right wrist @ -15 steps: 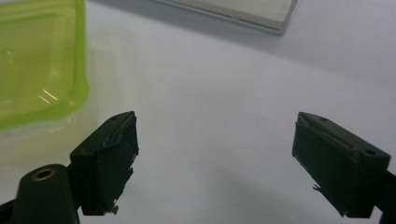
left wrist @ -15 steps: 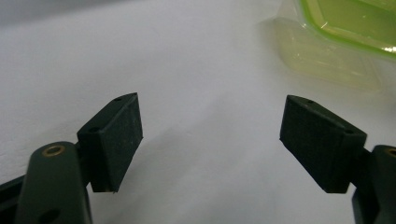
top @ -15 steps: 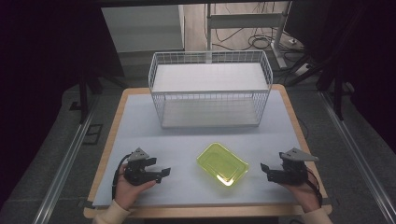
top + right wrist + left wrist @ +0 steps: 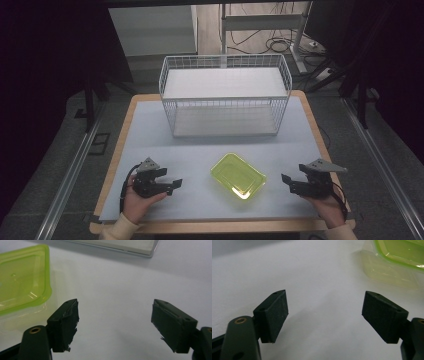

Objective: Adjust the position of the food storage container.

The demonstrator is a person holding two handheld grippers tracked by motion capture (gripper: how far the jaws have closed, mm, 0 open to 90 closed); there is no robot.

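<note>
Dark room around a pale desk [image 4: 150, 130]; wire basket [image 4: 225, 95] stands at the far side, and I use it as landmark. Green-lidded box [image 4: 238, 175] lies on the desk in front of the basket, well apart from it, lid on, turned at an angle to the desk edge.

Left tongs [image 4: 176, 183]: released, jaws wide, nothing between them. They sit left of the box, near but not touching; in the left gripper view the box [image 4: 397, 262] lies ahead and to the right of the pads [image 4: 274, 315].

Right tongs [image 4: 284, 180]: also released, nothing held. They sit right of the box, near, apart; in the right gripper view the box [image 4: 22, 277] lies ahead and to the left, with the basket's base [image 4: 120, 246] beyond.

Step in hand, as I judge it: closing in on the box from both sides. To do it well, keep both tongs low and level, bring them in together so the box does not slide or spin, and set the pads on opposite walls below the lid's rim rather than on the slick lid itself. The box is turned, so I should align to its sides first.
</note>
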